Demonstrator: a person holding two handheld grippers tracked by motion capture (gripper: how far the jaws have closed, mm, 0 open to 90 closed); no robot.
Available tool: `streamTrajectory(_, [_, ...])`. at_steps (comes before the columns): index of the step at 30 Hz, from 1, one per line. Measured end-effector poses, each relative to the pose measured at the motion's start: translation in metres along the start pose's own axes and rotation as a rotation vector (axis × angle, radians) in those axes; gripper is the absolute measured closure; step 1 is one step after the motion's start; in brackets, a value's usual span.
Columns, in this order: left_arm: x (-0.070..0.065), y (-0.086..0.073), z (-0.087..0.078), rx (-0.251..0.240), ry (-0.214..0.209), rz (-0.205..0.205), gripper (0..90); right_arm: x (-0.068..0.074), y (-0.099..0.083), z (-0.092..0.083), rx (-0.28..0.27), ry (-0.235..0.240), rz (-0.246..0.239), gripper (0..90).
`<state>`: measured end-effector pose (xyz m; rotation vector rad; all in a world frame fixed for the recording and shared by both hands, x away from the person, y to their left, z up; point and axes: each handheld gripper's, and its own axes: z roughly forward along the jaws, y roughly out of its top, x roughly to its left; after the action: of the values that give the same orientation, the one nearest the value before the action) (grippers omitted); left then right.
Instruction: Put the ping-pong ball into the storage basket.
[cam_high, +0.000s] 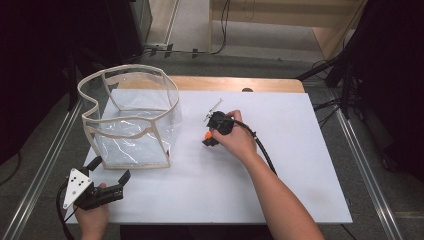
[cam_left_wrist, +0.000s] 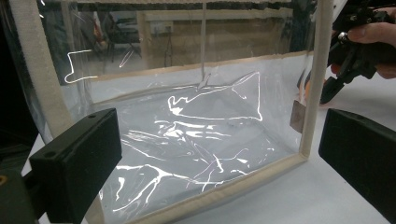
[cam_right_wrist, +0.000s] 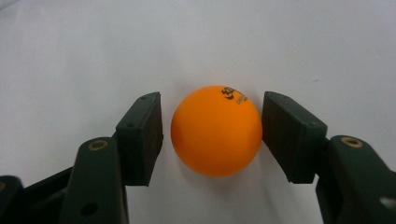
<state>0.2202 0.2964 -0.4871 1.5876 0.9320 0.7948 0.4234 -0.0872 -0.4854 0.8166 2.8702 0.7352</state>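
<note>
The white bench (cam_high: 300, 165) carries a clear bag (cam_high: 132, 120), standing empty just ahead of the left tongs (cam_high: 111, 169), which gape wide with nothing between them. The orange ball (cam_right_wrist: 215, 130) sits on the bench between the right tongs (cam_right_wrist: 212, 135), a sliver of gap on the left side. Gripping, lifting and bagging look still undone.

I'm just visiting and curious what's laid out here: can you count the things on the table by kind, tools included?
Clear bags: 1, bag
Orange balls: 1, ball
Handheld grippers: 2, left gripper and right gripper
Total: 4
</note>
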Motion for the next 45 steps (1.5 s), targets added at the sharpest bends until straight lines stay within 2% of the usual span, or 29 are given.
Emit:
streamTrajectory(16, [0.000,0.000,0.000,0.000,0.000,-0.003,0.0,0.000,0.000,0.003,0.004,-0.021,0.010,47.1])
streamTrajectory(26, [0.000,0.000,0.000,0.000,0.000,-0.003,0.1,-0.002,0.000,0.001,0.010,-0.019,0.013,47.7])
streamTrajectory(45, [0.000,0.000,0.000,0.003,0.001,-0.001,0.1,-0.002,0.004,-0.015,-0.028,0.049,-0.008,47.6])
